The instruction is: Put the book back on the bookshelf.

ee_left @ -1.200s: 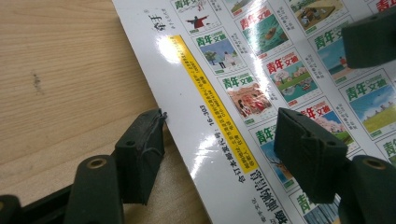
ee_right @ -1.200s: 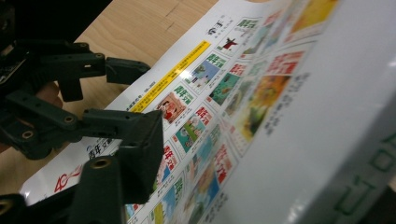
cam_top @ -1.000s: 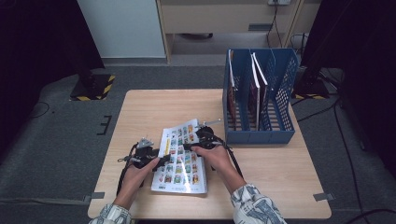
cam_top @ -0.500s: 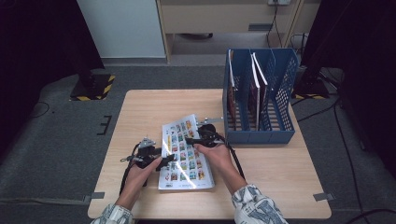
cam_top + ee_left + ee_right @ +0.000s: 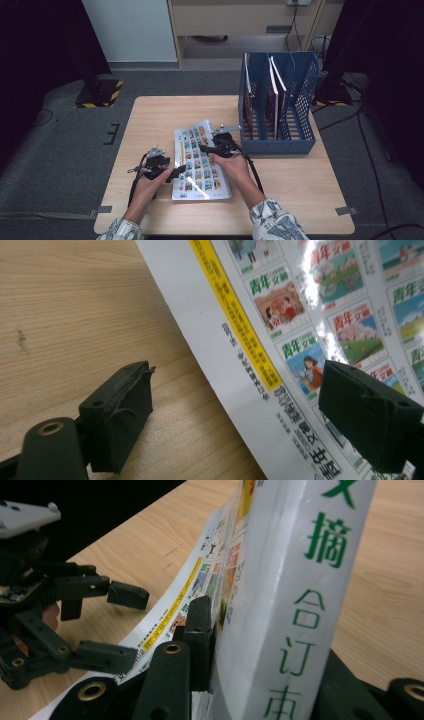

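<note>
Pale wood makes up the surface (image 5: 165,110), which is standing on grey carpet with dark curtains at both sides. A magazine (image 5: 199,159) with rows of small colour covers printed on it is lying near the person's edge, its long axis running away from the person and leaning slightly left at the far end.

Along its spine side the right hand-held gripper (image 5: 209,148) is pinching the thick bound edge; in the right gripper view the jaws are pressing either side of the white spine (image 5: 295,605) and tipping it up, so the cover is bowing away toward the other hand. The left hand-held gripper (image 5: 178,171) is sitting at the magazine's left edge with its jaws spread; they have just been opening, and in the left gripper view one pad is over bare wood and the other over the printed cover, neither pressing.

So the magazine is lying to the right of the left hand and directly in the right hand's grip, making the right the nearer one for a lift. Just beyond, to the right, a blue file rack (image 5: 280,135) is standing with several books (image 5: 274,92) upright in its slots; nothing is lying between it and the magazine.
</note>
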